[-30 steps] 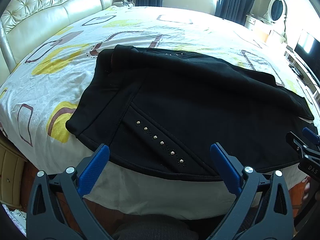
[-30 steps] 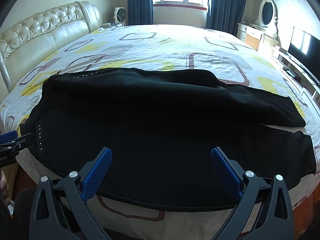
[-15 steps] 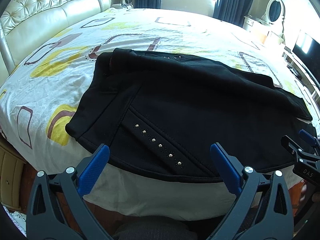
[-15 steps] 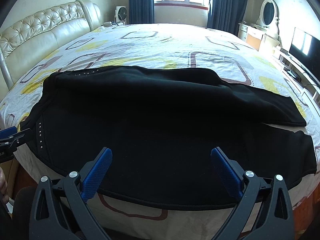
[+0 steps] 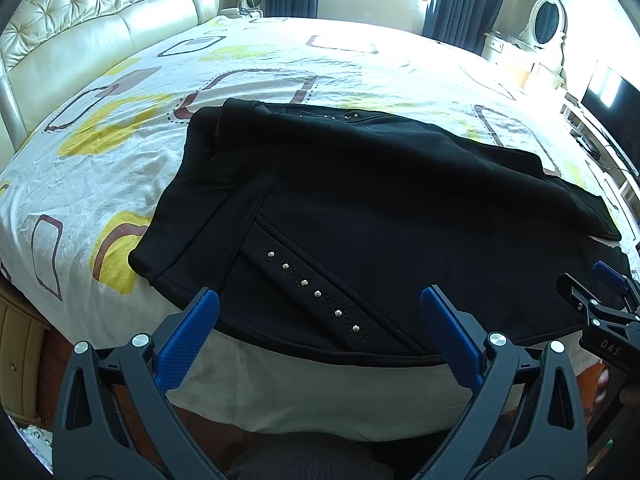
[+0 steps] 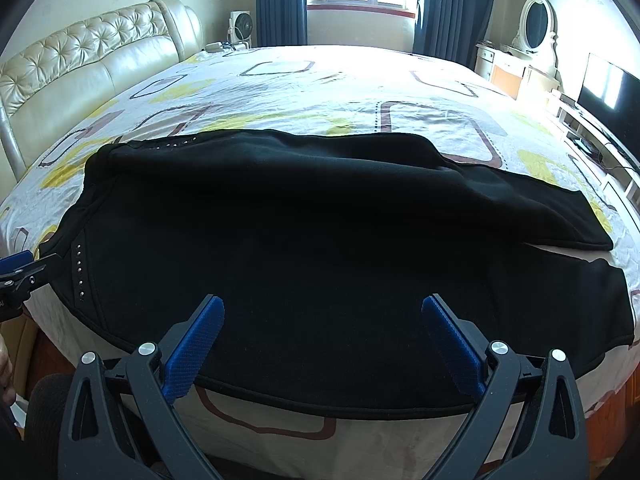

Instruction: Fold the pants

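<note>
Nearby — black pants (image 5: pixel 380 216) on bed (image 5: pixel 120 128), headboard (image 5: pixel 80 40), both claws spread.

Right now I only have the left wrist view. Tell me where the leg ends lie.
Observer: The pants run left to right. The far leg's hem and the near leg's hem both lie at the right end.
Operator: Report whether the legs overlap there.
Observer: They do not. A strip of bedsheet shows between them near the hems.
Operator: Give me the right gripper's state.
Observer: The right gripper is open, its fingers spread over the near leg with nothing clamped.
</note>
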### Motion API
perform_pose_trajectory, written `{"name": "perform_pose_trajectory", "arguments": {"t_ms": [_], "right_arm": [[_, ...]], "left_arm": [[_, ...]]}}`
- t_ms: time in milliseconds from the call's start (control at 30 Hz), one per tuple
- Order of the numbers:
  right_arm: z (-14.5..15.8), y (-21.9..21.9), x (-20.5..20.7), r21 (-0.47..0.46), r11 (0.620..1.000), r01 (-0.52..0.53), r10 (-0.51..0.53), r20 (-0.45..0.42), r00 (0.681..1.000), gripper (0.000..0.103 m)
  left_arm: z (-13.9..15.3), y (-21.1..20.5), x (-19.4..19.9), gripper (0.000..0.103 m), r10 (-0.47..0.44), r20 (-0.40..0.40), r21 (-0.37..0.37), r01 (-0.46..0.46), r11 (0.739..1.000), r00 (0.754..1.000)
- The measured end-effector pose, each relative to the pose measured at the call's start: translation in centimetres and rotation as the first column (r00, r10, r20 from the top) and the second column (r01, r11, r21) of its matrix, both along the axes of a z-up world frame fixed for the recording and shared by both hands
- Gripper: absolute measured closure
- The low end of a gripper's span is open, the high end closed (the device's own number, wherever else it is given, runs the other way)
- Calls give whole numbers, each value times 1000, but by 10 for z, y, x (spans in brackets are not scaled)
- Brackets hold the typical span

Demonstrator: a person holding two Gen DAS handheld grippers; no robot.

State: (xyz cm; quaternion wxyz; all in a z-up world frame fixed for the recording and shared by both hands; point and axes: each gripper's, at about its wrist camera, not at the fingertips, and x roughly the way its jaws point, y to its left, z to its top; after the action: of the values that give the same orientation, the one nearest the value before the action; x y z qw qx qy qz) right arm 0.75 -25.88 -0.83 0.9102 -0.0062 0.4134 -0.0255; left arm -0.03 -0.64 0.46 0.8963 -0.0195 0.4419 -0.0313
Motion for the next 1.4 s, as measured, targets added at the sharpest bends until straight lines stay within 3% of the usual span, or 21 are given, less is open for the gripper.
{"name": "perform_pose_trajectory", "arguments": {"t_ms": [1400], "right_arm": [[-2, 5, -1, 5, 1000, -7, 7, -11, 1000, 4]], "left_arm": [[-1, 0, 0, 2, -14, -8, -7, 14, 1000, 1000]]}}
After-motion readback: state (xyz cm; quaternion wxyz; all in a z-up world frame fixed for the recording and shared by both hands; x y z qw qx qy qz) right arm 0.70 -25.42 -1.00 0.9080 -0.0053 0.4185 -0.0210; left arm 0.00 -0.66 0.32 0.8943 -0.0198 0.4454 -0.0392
